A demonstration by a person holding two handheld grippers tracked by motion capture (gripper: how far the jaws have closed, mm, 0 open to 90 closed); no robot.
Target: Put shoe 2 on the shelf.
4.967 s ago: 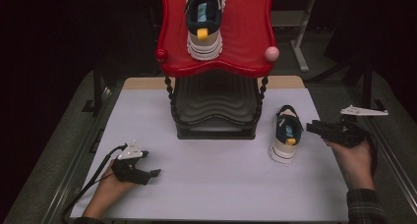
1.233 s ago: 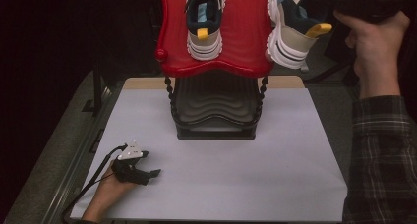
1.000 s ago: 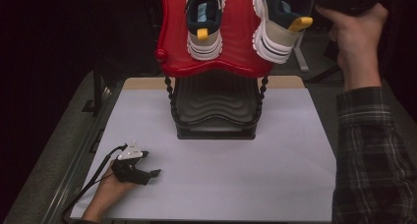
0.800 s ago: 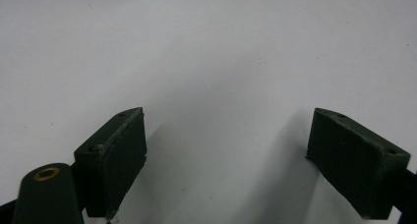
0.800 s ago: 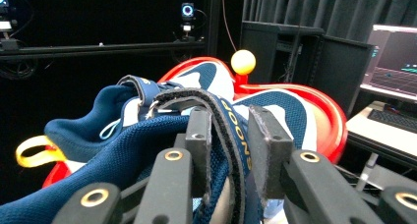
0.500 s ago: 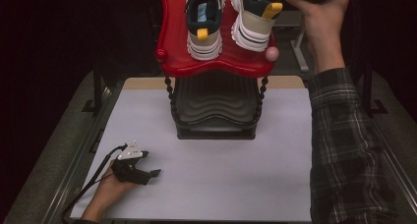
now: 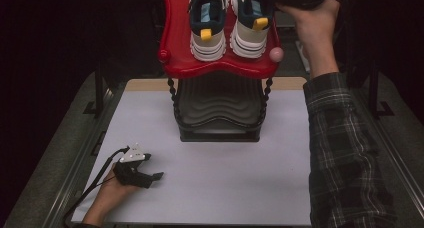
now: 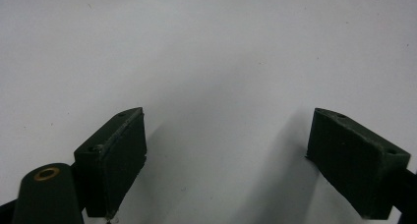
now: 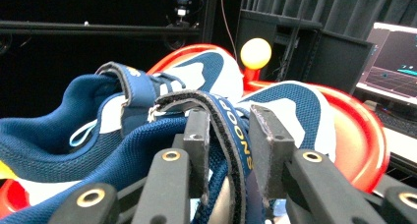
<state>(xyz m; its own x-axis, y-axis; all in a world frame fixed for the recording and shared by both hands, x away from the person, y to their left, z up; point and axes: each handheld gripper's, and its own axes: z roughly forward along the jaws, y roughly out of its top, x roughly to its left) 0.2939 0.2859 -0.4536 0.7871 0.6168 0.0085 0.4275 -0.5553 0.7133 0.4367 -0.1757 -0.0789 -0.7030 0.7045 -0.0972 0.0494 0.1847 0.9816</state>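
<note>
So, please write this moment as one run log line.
right tool: shut on shoe strap | shoe: over red shelf | left tool: open, on table

the left gripper (image 7: 134,166) is black, topped by a grey three-cornered plate, with a black cable trailing from it. its jaws are thick black blocks with flat pads (a brass-ringed screw hole beside one). the right gripper (image 9: 227,130) has black jaws and brass-ringed screws. the right sleeve (image 7: 340,148) is dark plaid.
</note>
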